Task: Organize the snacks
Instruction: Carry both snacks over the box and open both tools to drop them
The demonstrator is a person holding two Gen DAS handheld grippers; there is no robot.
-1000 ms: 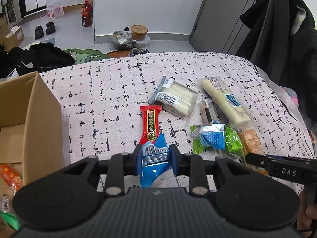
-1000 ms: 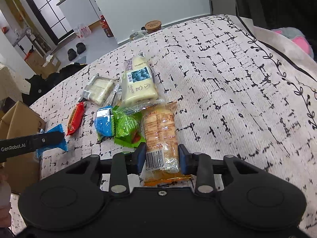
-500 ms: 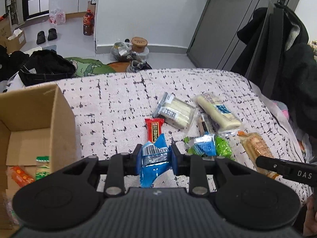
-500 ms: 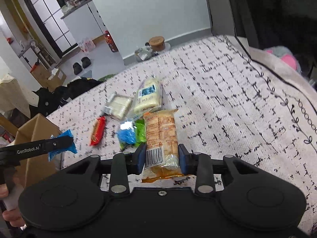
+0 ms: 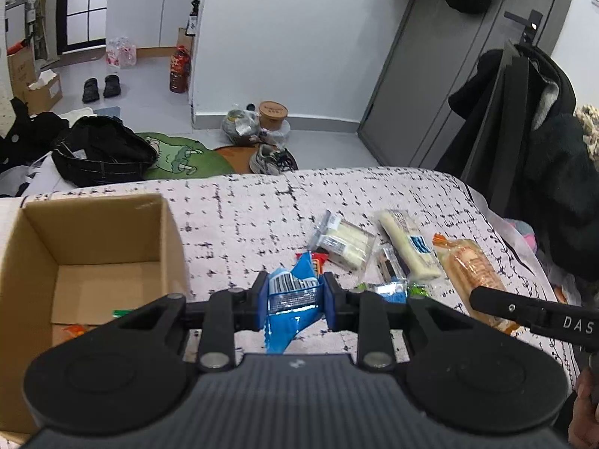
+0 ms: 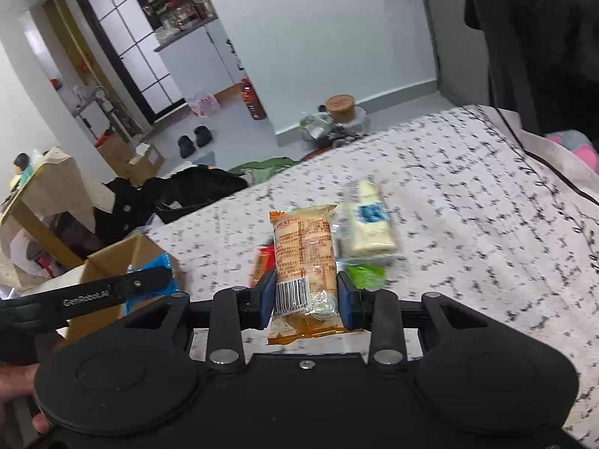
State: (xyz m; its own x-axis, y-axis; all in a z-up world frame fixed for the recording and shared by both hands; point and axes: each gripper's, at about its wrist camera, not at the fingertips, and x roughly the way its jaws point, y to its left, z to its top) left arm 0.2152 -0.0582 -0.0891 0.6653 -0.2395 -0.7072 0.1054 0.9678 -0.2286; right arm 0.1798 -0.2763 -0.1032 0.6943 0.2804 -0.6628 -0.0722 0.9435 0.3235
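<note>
Both grippers loaded above the bed.

My left gripper [image 5: 294, 296] pinches a blue snack packet [image 5: 294, 292], my right gripper [image 6: 306, 299] an orange biscuit pack [image 6: 305, 262] pointing lengthwise away; snacks behind are blurred.

Grey door [image 5: 430, 86], perhaps white walls [image 5: 284, 30]

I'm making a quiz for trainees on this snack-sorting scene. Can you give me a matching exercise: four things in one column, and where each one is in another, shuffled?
Things:
1. blue packet
2. orange packet
3. white bar
4. green packet

Places:
A. lying loose on the bedspread
B. inside the box
C. between the jaws of the left gripper
D. between the jaws of the right gripper

Pairs: 1-C, 2-D, 3-A, 4-B
</note>
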